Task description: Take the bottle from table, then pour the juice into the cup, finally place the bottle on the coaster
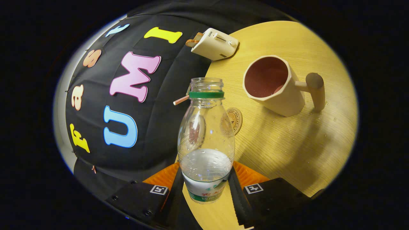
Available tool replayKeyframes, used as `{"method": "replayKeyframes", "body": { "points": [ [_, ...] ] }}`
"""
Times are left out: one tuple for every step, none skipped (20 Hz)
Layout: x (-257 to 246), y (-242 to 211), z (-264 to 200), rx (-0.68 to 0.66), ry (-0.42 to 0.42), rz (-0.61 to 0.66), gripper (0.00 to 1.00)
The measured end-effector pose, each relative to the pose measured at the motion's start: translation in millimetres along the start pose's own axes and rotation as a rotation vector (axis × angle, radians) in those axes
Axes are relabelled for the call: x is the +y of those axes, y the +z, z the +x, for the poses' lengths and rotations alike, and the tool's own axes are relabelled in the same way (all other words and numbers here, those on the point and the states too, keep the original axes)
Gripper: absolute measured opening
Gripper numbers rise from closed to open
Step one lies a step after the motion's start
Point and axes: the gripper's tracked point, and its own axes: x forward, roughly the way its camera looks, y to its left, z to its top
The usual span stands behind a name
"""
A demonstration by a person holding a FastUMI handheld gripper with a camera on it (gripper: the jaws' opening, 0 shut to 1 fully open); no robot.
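A clear plastic bottle (206, 137) with a green neck ring and no cap sits between my fingers, and my gripper (206, 183) is shut on its lower part. It holds a little clear liquid at its base. The whole view is rolled, so the bottle is tilted relative to the wooden table (297, 143). Beyond the bottle to the right stands a cream cup (274, 84) with a dark red inside and a wooden peg handle. A round cork coaster (235, 119) lies on the table just behind the bottle, partly seen through it.
A white toaster (215, 43) with bread slices sits at the far edge of the table. A striped paper straw (181, 100) pokes out behind the bottle's neck. Small water drops lie on the table near the cup's handle.
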Motion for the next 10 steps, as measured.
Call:
{"method": "replayKeyframes", "body": {
  "points": [
    [-2,2,0,-0.003,-0.009,0.009,0.72],
    [-2,5,1,-0.001,-0.012,0.030,0.72],
    [-2,8,2,-0.001,-0.011,0.058,0.72],
    [-2,11,4,-0.004,-0.010,0.089,0.72],
    [-2,13,3,-0.006,-0.012,0.120,0.72],
    [-3,17,3,-0.015,-0.013,0.152,0.72],
    [-4,20,1,-0.021,-0.015,0.177,0.72],
    [-5,23,2,-0.024,-0.015,0.204,0.72],
    [-6,25,2,-0.026,-0.017,0.232,0.72],
    [-7,27,4,-0.027,-0.019,0.258,0.72]
  ]
}}
